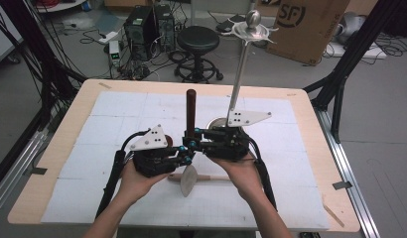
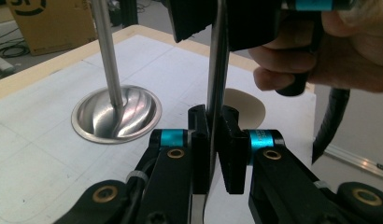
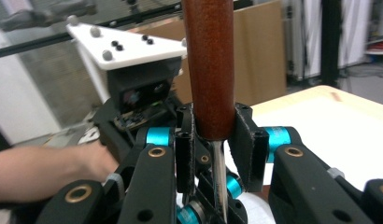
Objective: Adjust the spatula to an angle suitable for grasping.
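Observation:
A utensil with a dark brown wooden handle (image 1: pixel 190 111) and a thin metal shaft (image 2: pixel 216 56) stands upright over the table, its metal head (image 1: pixel 187 181) pointing down. My right gripper (image 3: pixel 213 140) is shut on the lower end of the wooden handle (image 3: pixel 209 70). Just below it, my left gripper (image 2: pixel 215 140) is shut on the metal shaft. In the high view the left gripper (image 1: pixel 184 156) and right gripper (image 1: pixel 194 139) meet at the middle of the table, tips almost touching.
A metal stand rises just right of the grippers, with a thin pole (image 1: pixel 239 74), a round dished base (image 2: pixel 116 114) and a ring top (image 1: pixel 251 29). A pale wooden utensil (image 1: pixel 211 177) lies flat on the white mat (image 1: pixel 117 114) under the hands. A stool (image 1: pixel 197 39) and boxes stand beyond the table.

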